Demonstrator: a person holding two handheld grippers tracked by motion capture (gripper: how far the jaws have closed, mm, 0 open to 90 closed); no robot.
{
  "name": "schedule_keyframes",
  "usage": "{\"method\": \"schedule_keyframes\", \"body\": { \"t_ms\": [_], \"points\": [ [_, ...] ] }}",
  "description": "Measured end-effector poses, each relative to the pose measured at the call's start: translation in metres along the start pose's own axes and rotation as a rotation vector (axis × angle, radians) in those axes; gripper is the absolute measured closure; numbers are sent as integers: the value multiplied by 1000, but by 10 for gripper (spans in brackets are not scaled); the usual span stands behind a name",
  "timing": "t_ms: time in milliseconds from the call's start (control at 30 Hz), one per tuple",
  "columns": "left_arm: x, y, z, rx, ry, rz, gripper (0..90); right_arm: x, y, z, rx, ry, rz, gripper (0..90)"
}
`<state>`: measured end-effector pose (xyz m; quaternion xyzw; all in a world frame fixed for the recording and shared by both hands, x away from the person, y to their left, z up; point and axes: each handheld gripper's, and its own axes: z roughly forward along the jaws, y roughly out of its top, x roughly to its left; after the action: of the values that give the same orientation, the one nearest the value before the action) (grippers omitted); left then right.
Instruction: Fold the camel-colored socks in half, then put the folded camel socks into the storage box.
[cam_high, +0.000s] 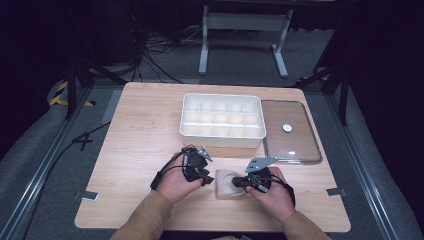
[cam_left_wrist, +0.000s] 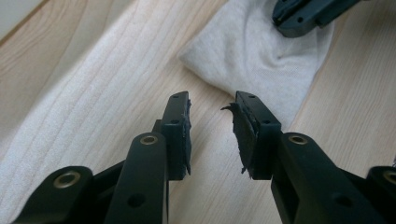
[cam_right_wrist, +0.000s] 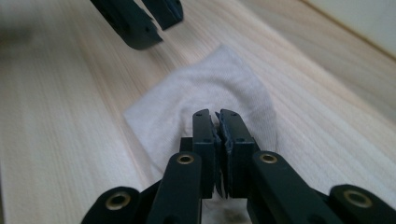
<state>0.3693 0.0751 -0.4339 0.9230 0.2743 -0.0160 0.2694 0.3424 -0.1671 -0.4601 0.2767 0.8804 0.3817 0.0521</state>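
Small pale cloth, off-white to light grey, soft knit-like weave. Folded into a rough rectangle, rumpled, with a raised crease running across the middle and a shallow dip beside it. Corners blunt, edges uneven. One faint darker smudge near the edge closest to the right gripper's jaws. Lying flat on the wooden table, near the front edge, between the two hands and well short of the tray.

Right gripper at the cloth's right edge in the high view. Jaws clenched, pads pressed together with only a hairline seam between them, tips down on the fabric. In the right gripper view cloth bunches up just ahead of the tips; pinched fold between the pads not clearly visible. Right hand wrapped around the gripper body, grey three-cornered plate on top.

Left gripper just off the cloth's left corner. Jaws released, a clear gap between the worn, frayed pads, bare wood showing through the gap, nothing between them. Cloth corner lies just beyond the tips, apart from them. Left hand resting low on the table.

Farther back: white compartment tray, long and shallow, divided into a grid of cells, contents not discernible. Just beside it to the right, clear lid lying flat, a small white knob at its middle.
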Motion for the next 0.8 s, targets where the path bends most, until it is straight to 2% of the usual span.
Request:
{"method": "schedule_keyframes", "body": {
  "t_ms": [100,167,333,400,667,733,800],
  "points": [
    [0,-1,2,-13,6,6,617,-3,-3,3,17,-2,16,865],
    [1,-1,3,-8,0,4,616,-5,-4,2,19,-2,19,864],
    [3,-1,6,5,-19,-8,609,-6,-5,2,8,-28,1,859],
    [4,-1,6,26,-16,-15,610,-8,-5,3,6,-41,-6,858],
    [3,-1,7,51,2,-11,689,-12,-8,3,-9,-21,2,858],
    [2,-1,8,65,1,-20,741,-12,-7,4,-11,-14,-18,856],
    [2,-1,8,72,2,-20,749,-13,-8,4,-15,-11,-21,856]
  ]
}}
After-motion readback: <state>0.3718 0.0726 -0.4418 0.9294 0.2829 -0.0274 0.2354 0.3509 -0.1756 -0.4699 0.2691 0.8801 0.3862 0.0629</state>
